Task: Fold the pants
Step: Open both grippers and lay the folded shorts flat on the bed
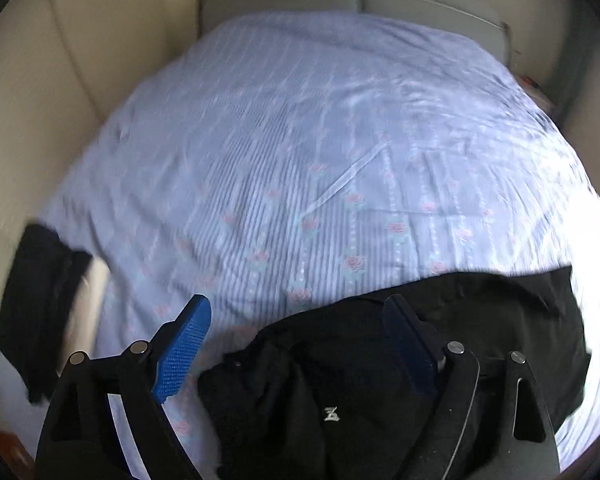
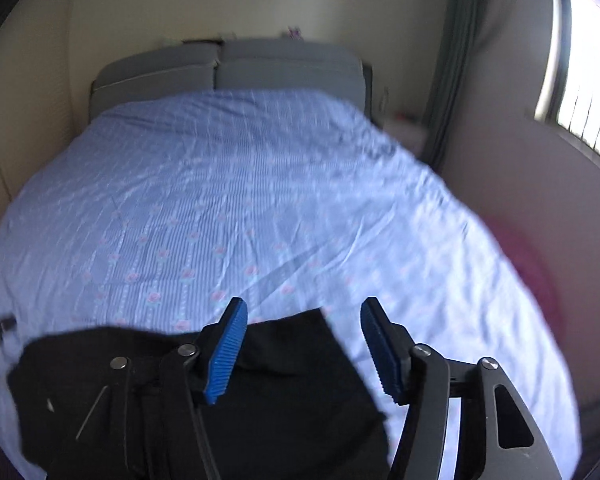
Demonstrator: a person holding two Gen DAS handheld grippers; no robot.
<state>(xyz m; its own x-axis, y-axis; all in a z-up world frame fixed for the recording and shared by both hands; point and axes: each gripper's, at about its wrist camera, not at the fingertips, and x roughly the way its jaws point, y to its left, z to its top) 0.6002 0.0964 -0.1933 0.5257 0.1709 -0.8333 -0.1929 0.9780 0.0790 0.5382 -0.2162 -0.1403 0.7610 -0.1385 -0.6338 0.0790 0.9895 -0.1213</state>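
Observation:
Black pants (image 1: 380, 360) lie bunched on the near edge of a bed with a light blue flowered cover (image 1: 300, 152). A small white logo shows on them in the left wrist view. My left gripper (image 1: 300, 312) is open, its blue fingers spread wide just above the pants, right finger over the black cloth. In the right wrist view the pants (image 2: 284, 392) lie below and left of my right gripper (image 2: 304, 316), which is open and empty above their far right corner. Both views are blurred.
Another dark garment (image 1: 40, 304) hangs at the bed's left edge. Grey pillows (image 2: 228, 68) lie at the head of the bed. A window (image 2: 588, 80) and a curtain are at the right, a pink thing (image 2: 536, 276) beside the bed.

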